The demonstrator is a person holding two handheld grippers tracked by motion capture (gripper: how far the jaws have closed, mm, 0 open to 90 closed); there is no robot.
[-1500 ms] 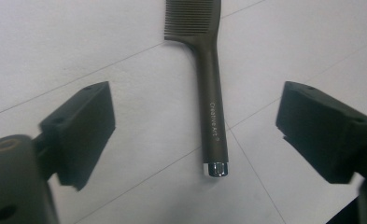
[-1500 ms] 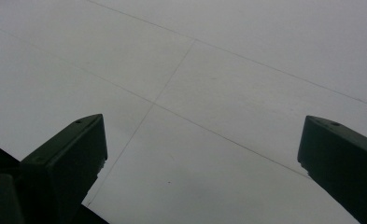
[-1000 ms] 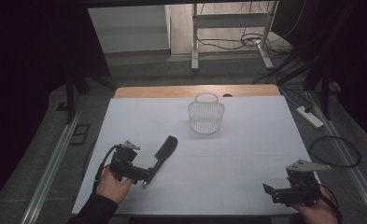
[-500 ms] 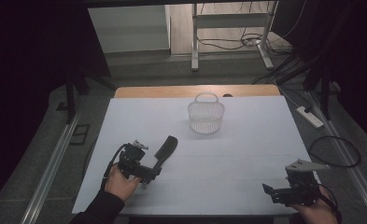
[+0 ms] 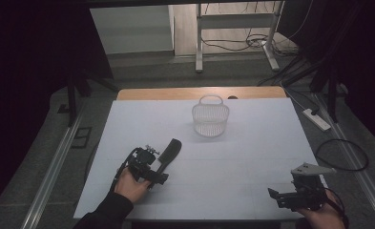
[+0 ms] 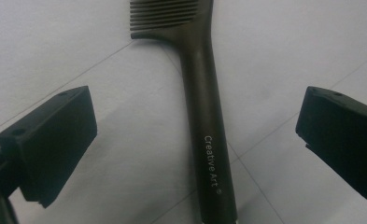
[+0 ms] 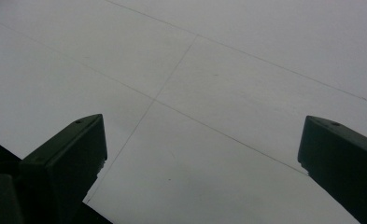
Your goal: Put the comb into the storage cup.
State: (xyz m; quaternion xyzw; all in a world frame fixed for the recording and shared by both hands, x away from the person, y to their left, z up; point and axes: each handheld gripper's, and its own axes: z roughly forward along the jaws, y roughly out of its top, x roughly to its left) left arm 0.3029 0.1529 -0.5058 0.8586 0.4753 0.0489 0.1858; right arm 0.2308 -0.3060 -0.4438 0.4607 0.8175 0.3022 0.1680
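- High view: counter (image 5: 252, 157) under a white sheet carries a dark comb (image 5: 168, 153) and, farther off, a pale wire basket (image 5: 210, 117) standing upright. The left gripper (image 5: 157, 172) sits at the near end of the comb's handle, its fingers too small and dark here to tell how they stand. The right gripper (image 5: 276, 195) rests near the counter's front edge, well apart from comb and basket. Nothing is lifted, so the pick-up looks not yet made and any carrying toward the basket is all left to do; that is a judgement.
- Left gripper view: the comb (image 6: 204, 107) lies flat between the two fingers (image 6: 50, 144), which stand wide apart with bare sheet on either side of the handle, touching neither. The teeth point away from the fingers and are cut off by the top edge; the handle's near end runs out at the bottom edge. Small white lettering runs along the handle. Closing on the handle seems the next thing needed.
- Right gripper view: the fingers (image 7: 64, 158) are spread wide over bare white sheet with faint fold lines, nothing between them. A dark strip beside the left-hand finger is hard to make out.
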